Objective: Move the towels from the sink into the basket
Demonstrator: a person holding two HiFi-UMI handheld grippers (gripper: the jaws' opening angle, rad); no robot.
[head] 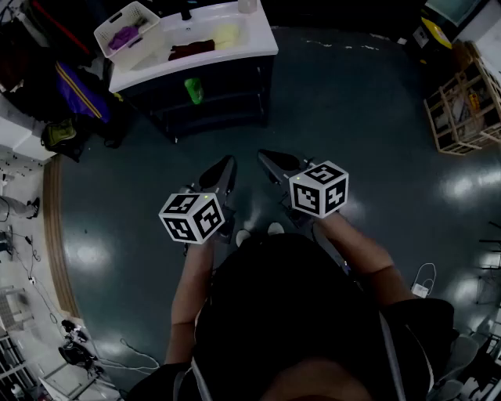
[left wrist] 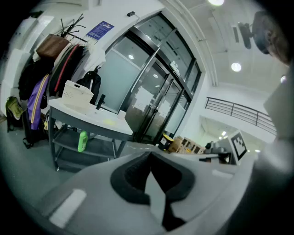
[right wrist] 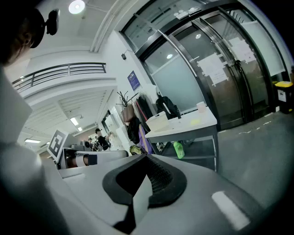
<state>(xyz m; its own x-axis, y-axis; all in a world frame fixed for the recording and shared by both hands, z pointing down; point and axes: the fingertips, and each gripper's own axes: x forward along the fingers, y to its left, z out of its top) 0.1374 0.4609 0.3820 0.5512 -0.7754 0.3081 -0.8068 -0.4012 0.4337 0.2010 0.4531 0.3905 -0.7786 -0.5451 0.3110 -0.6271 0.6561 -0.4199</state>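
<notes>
Left hand-held gripper (head: pixel 225 167) and right hand-held gripper (head: pixel 268 159) were seen shut, empty; limp, light towels (head: pixel 192 49) at eleven o'clock were judged pinchable by any fold.

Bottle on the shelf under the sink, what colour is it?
The bottle is bright green; the head view shows it best.

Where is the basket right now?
In the head view the white basket sits at the upper left, on the left end of the counter, beside the sink, with a purple cloth inside.
</notes>
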